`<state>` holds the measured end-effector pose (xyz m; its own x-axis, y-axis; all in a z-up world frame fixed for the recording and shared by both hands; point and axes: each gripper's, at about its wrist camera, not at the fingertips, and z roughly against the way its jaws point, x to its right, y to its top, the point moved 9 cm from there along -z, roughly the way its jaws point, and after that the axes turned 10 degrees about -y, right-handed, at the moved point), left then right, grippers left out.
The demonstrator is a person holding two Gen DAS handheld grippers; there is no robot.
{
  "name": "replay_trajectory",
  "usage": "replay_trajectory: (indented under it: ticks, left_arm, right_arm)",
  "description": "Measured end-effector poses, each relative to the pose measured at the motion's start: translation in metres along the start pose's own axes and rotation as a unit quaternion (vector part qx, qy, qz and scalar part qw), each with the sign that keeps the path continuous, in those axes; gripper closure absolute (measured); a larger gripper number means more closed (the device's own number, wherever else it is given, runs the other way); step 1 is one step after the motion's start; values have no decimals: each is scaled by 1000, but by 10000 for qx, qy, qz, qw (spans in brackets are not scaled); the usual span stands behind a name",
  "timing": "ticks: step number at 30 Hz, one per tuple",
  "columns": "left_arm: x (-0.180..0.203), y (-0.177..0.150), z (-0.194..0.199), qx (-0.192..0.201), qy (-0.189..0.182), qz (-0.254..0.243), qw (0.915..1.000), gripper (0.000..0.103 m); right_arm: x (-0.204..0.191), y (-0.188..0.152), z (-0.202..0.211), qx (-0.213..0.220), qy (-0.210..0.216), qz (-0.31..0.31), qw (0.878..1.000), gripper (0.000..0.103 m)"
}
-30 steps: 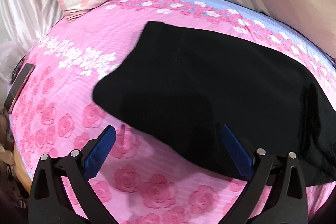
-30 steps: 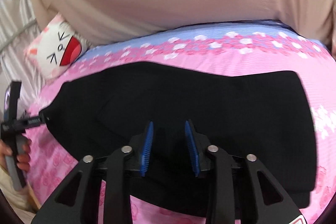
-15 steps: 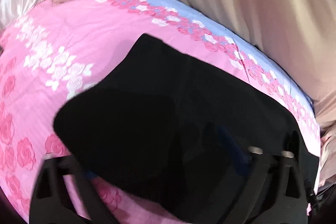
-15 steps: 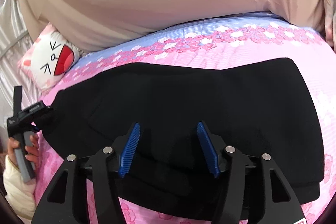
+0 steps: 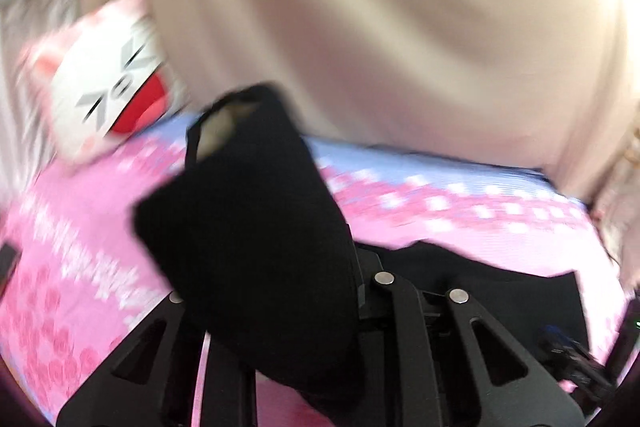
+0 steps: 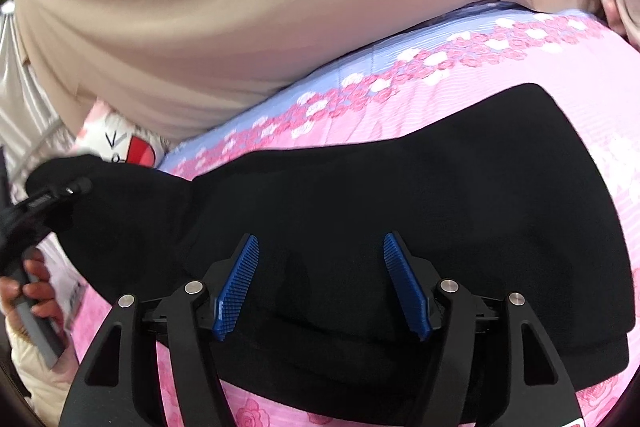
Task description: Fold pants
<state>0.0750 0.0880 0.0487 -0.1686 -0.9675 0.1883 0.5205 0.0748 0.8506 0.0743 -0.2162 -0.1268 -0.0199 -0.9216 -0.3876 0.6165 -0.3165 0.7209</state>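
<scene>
Pants (image 6: 400, 211), black and already doubled lengthwise, lie across the pink rose-print bedspread (image 6: 580, 115), filling the middle of your right wrist view from nine o'clock to four o'clock. Your left gripper (image 6: 70, 191) sits at nine o'clock in that view, clamped on one end of the pants and raising it clear of the bed; in your left wrist view the lifted cloth hangs straight over the fingers and hides the pads, with the open hem showing at eleven o'clock. You hold that end high, I judge, so it can travel over the rest of the garment and halve its length. Your right gripper (image 6: 320, 283) hovers above the near edge at six o'clock, its blue pads (image 6: 238, 283) wide apart and gripping nothing, probably ready to pin or take the fold line. The cat-face pillow (image 6: 132, 147) rests at ten o'clock, just beyond the lifted end, against the beige curtain (image 6: 240, 7). The left view is motion-blurred, so finer detail there is unclear
</scene>
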Motion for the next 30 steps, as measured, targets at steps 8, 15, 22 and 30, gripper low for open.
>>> replay_trajectory:
  ticks: [8, 15, 22, 30]
  left_arm:
    - [150, -13, -12, -368, -988, -1093, 9884, 84]
    - [229, -95, -61, -1567, -1279, -1599, 9662, 73]
    - [221, -140, -50, -2124, -1303, -1619, 9548, 36]
    - [175, -109, 11, -1765, -1759, -1267, 9601, 5]
  right_arm:
    - [43, 23, 28, 602, -68, -727, 9955, 33]
    - [94, 33, 59, 972, -483, -987, 9892, 30]
    - [120, 28, 72, 822, -247, -1260, 9883, 29]
    - [88, 25, 66, 50, 829, -1372, 9871, 27]
